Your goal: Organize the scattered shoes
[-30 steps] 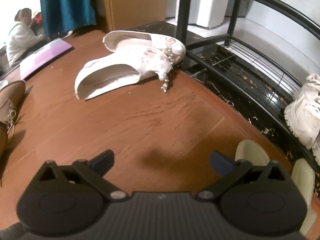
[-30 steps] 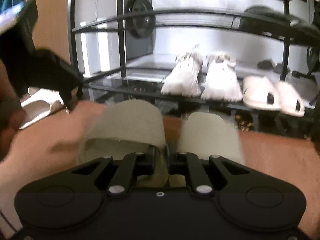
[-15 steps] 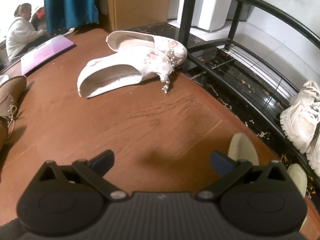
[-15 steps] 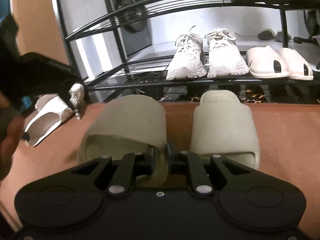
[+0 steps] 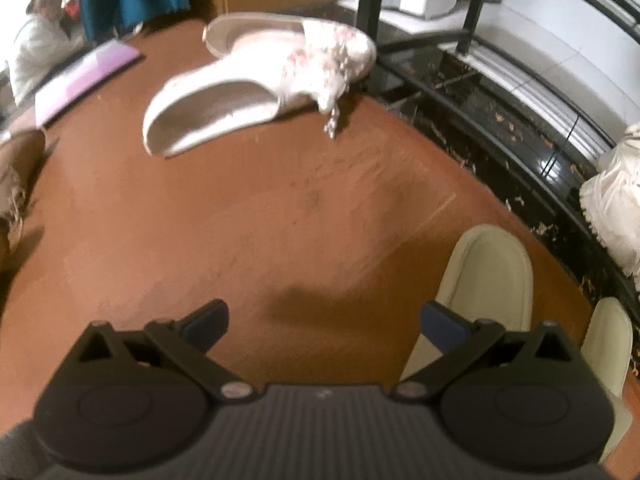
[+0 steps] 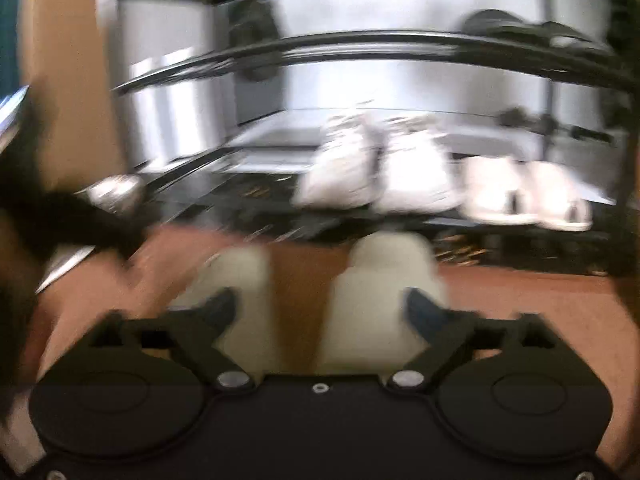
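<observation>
On the wooden floor [image 5: 240, 216], smooth rounded beige slides [image 6: 384, 280].

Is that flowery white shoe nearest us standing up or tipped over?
Tipped over: the flowery white shoe lies on its side, its opening facing the camera, leaning against its mate.

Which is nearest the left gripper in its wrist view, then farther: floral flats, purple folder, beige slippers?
From the left gripper:
1. Beige slippers, right beside it.
2. Floral flats, ahead, centre.
3. Purple folder, far upper left.
</observation>
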Tool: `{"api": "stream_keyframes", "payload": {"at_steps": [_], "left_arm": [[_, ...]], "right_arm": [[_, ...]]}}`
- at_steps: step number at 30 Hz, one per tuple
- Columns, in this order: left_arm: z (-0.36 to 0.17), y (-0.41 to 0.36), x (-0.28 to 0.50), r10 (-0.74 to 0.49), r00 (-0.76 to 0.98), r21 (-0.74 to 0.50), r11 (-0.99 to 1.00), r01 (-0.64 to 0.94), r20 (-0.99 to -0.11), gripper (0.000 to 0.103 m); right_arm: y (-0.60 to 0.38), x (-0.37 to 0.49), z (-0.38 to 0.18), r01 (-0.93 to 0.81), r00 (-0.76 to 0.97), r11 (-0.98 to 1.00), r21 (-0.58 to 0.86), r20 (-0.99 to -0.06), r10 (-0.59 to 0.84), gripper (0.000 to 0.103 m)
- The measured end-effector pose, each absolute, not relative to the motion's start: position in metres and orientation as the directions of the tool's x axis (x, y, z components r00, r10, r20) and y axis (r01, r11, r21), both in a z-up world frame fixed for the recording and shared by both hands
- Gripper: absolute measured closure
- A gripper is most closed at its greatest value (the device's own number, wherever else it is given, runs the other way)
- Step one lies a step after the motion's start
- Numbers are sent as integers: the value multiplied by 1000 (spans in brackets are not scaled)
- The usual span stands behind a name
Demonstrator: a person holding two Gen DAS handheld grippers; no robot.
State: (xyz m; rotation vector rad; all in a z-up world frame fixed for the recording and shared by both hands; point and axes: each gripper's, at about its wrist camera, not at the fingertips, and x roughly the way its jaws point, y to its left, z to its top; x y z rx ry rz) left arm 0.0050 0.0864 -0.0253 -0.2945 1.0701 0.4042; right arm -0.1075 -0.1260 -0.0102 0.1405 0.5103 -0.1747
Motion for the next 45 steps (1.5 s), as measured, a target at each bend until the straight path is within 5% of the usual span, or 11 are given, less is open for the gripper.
{"api": "stream_keyframes", "payload": {"at_steps": [4,9,15,25,31,38,45], "left_arm": [[-29,93,6,189,399,-40,866,-499,-897,1],[-18,85,5,248,481,-10,882,-471,-841,1],[-2,77,4,320,564,42,893,-449,-762,1],[2,87,5,300,547,-1,876,-482,-782,1],[-1,87,6,285,545,-16,876,-481,-788,1],[-3,90,7,293,541,-15,870,-494,-788,1],[-7,91,9,283,533,-18,872,-489,-798,1]], "right_arm": [[-173,-57,-22,334,738,926,173,-659,-143,2],[-168,-29,-48,270,692,954,129,-715,-99,2],[-159,-34,-57,174,687,979,105,-726,-44,3],[-140,-36,-43,79,615,992,97,-788,28,2],[-157,-22,3,95,655,972,216,-749,102,2],[-136,56,-7,108,399,967,230,-901,170,11],[-103,85,-34,99,159,992,78,-985,62,14]]}}
